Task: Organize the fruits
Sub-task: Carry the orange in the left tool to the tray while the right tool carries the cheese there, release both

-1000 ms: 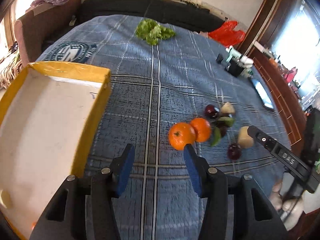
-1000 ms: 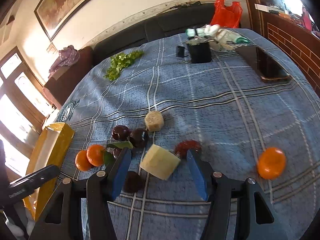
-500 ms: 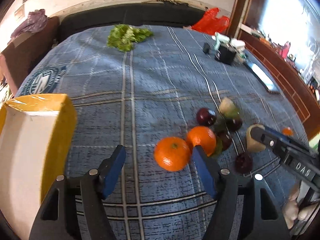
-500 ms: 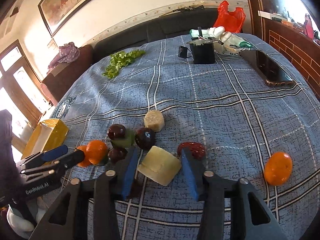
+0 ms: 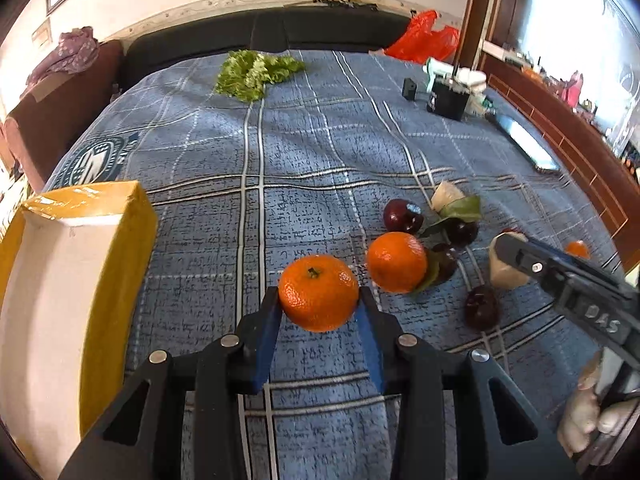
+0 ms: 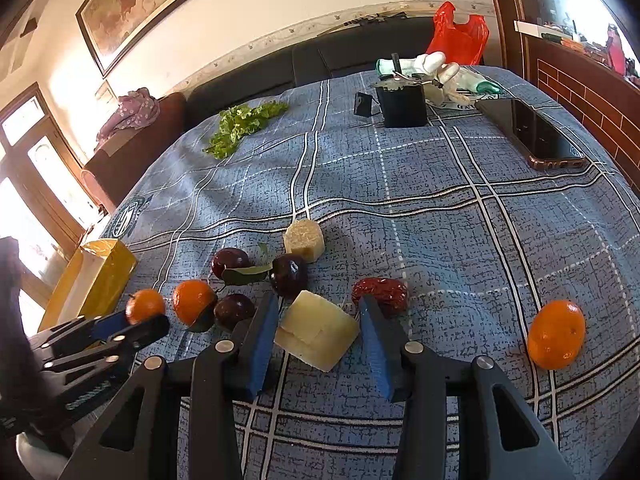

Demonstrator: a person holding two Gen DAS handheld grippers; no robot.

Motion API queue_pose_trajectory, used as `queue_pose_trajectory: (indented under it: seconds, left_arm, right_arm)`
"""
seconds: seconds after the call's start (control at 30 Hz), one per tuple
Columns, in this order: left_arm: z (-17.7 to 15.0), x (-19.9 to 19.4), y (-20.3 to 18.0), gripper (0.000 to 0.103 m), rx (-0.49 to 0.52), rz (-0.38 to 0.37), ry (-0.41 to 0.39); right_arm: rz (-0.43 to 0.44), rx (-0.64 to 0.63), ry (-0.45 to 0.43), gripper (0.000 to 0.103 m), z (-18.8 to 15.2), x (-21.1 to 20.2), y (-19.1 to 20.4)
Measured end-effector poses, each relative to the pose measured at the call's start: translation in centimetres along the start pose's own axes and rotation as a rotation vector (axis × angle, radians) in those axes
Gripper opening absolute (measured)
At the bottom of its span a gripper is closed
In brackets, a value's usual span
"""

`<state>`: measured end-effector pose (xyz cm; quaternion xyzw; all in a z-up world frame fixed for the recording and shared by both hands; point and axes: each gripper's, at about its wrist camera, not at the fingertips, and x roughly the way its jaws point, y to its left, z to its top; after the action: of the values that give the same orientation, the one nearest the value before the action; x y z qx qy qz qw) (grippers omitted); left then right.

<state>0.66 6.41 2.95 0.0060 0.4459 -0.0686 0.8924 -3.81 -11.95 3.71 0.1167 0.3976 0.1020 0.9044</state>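
A tangerine sits between the blue pads of my left gripper; its jaws are closing and both pads touch the fruit's sides. A second tangerine lies just right of it among dark plums and a leaf. My right gripper is shut on a pale yellow fruit chunk that rests on the cloth. A red date lies behind its right finger. Farther right sits a third tangerine. At the left stands the yellow box, open and white inside.
The blue plaid cloth covers the table. Far back lie lettuce, a black box with gloves behind it, a phone and a red bag. A round pale chunk sits behind the plums.
My left gripper moved right from beside the box to the near tangerine, spread wide, then closed onto it. The right jaws narrowed onto the pale chunk and stayed in place.
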Motion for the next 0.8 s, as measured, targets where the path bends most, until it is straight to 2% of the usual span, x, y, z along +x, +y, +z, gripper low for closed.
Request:
queue_pose_trajectory:
  seconds: [0.2, 0.37, 0.5, 0.6, 0.8]
  left_arm:
    - [-0.6, -3.8, 1.0, 0.036, -0.064, -0.016, -0.071]
    - [-1.7, -7.6, 3.4, 0.036, -0.126, 0.003, -0.130]
    - [-3.4, -10.1, 6.3, 0.037, -0.187, 0.055, -0.149]
    - [-5.1, -12.4, 9.5, 0.037, -0.236, 0.129, -0.172]
    - [-7.9, -15.4, 16.1, 0.037, -0.366, 0.228, -0.195]
  right_arm:
    - [-0.005, -0.028, -0.082, 0.043, -0.1, -1.5, 0.7]
    - [0.050, -0.022, -0.142, 0.043, 0.1, -3.2, 0.9]
    - [0.046, -0.037, -0.146, 0.043, 0.0, -3.7, 1.8]
    - [0.074, -0.056, -0.139, 0.043, -0.3, -4.7, 3.5]
    - [0.236, -0.134, -0.080, 0.044, -1.7, -6.6, 10.3]
